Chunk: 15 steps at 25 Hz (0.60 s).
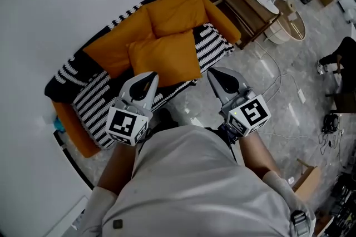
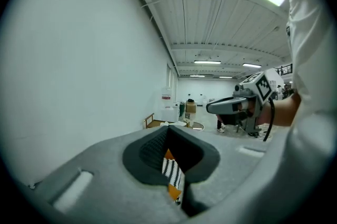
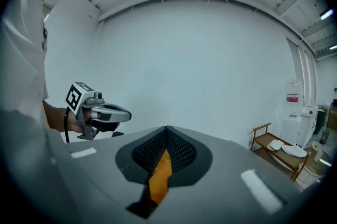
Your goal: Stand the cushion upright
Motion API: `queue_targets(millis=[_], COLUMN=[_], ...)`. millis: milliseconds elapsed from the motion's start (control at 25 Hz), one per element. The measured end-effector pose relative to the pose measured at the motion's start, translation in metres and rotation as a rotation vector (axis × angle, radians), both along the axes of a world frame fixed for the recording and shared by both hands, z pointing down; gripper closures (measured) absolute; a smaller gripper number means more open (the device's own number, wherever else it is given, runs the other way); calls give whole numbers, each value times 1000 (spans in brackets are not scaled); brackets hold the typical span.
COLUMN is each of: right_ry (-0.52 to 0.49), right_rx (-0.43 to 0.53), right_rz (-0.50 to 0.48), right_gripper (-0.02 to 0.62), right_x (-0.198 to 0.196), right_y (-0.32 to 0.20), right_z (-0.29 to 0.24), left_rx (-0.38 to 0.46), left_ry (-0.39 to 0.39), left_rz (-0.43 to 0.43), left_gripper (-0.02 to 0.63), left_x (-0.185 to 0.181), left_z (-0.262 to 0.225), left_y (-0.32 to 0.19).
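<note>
Looking at the front orange cushion (image 1: 165, 58): lying slumped pretty much flat on the seat of the sofa (image 1: 75, 133), partly over the striped throw (image 1: 95, 98). Sits just in front of two more orange back cushions (image 1: 177, 8) already leaning against the backrest. Not stood up yet, so basically at the approach stage.

Hovering short of the seat edge with both tools. Left gripper (image 1: 150, 78) by the cushion's near left corner, right gripper (image 1: 216, 74) off its near right corner, neither looking in contact. Jaws pressed together on both, nothing pinched, just a sliver of orange and stripes visible past the tips.

For doing this bit well, probably:
- Open both up first, then go for the two near corners, one per side, for an even lift with no twisting.
- Pinch at the seam rather than loose cover fabric, to avoid a saggy grab on soft filling.
- Swing the near edge up and back, then lean it on the cushions behind to stop any flop forward.
- Watch for snagging the throw along with it.

Can ignore the wooden side table (image 1: 245, 5) at the sofa's far end.
</note>
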State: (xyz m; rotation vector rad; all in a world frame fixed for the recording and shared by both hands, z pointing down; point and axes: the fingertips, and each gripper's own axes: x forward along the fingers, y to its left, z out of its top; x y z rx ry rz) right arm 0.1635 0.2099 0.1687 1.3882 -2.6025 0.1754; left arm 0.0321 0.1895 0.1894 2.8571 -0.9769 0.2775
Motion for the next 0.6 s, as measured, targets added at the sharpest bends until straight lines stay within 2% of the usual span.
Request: queue_targets(millis=[240, 600], right_ry=[9, 17], right_rx=[-31, -57], right_rz=[18, -13], right_gripper=[584, 584], right_x=[-30, -40], right_y=[-42, -88], right_z=[11, 28], left_rx=[-12, -38], left_ry=[7, 0], left_rz=[1, -18], left_gripper=[603, 603], left_x=[-37, -53], left_z=[6, 17], left_y=[-44, -83])
